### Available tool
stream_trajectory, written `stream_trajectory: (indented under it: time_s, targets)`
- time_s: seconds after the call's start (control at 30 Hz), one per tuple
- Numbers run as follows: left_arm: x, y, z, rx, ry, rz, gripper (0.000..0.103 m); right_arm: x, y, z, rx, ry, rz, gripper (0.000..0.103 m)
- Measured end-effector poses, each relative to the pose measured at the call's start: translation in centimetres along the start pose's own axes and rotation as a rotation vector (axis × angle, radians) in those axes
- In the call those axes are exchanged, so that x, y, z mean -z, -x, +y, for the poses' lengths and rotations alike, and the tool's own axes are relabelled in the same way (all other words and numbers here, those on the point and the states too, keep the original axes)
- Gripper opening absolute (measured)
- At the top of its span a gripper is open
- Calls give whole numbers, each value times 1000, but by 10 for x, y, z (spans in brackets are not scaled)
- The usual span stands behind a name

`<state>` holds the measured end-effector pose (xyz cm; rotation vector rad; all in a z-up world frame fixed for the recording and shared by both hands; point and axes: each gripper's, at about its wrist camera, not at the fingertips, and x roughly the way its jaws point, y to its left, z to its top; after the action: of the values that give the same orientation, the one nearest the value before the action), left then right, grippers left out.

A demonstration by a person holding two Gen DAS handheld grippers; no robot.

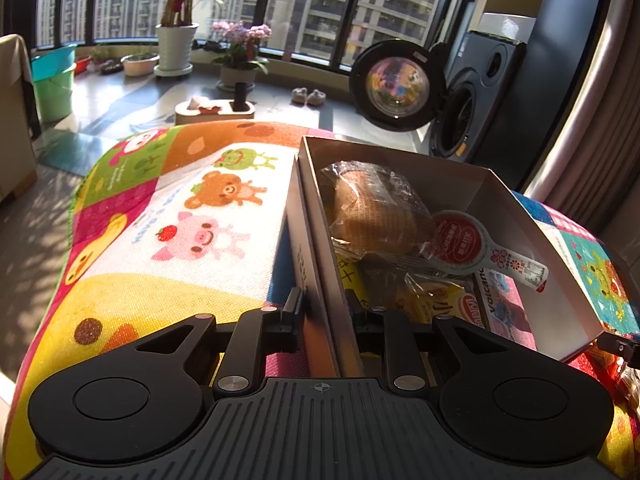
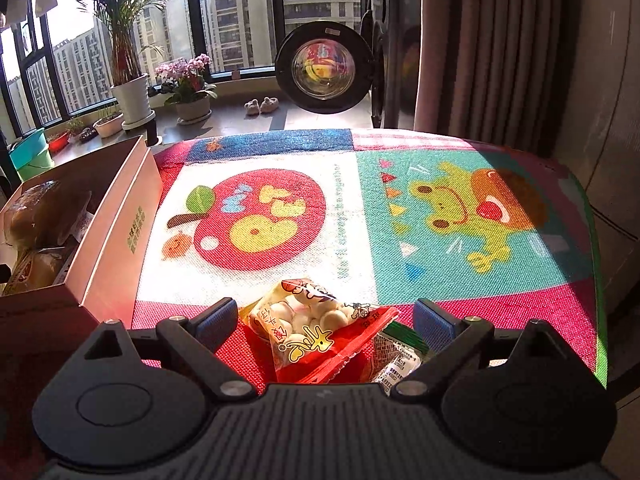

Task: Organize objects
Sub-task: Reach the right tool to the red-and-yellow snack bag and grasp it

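Note:
An open cardboard box (image 1: 452, 172) stands on a cartoon-print mat (image 1: 192, 208). It holds a wrapped bread roll (image 1: 376, 208), a red-lidded cup (image 1: 460, 240), a yellow packet (image 1: 436, 300) and a "Volcano" pack (image 1: 506, 308). My left gripper (image 1: 324, 314) is shut on the box's left wall, one finger outside and one inside. In the right wrist view the box (image 2: 116, 216) is at the left. My right gripper (image 2: 326, 318) is open, its blue pads (image 2: 218, 316) on either side of a red snack bag (image 2: 316, 332) of white balls. A green-and-white packet (image 2: 400, 360) lies beside the bag.
The mat (image 2: 460, 220) covers a rounded table top that drops off at every side. Beyond it are a washing machine with its round door (image 1: 396, 84) swung open, potted plants (image 1: 176, 46), green tubs (image 1: 52, 80), a curtain (image 2: 488, 48) and windows.

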<state>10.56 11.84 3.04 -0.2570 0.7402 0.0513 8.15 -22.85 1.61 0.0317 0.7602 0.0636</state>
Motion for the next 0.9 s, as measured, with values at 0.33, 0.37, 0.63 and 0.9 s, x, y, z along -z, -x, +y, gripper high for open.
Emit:
stream_trajectory:
  time_s: [0.33, 0.37, 0.63, 0.9]
  targets:
    - [1, -1, 0, -2, 2, 0, 23, 18, 40, 38, -129, 231, -17, 95]
    - [1, -1, 0, -3, 2, 0, 23, 18, 42, 38, -110, 241, -29, 95]
    - [1, -1, -1, -3, 1, -1, 23, 0, 12, 42, -97, 261, -27, 92]
    - [1, 0, -1, -2, -4, -3, 23, -2, -8, 39, -134, 194, 57, 54]
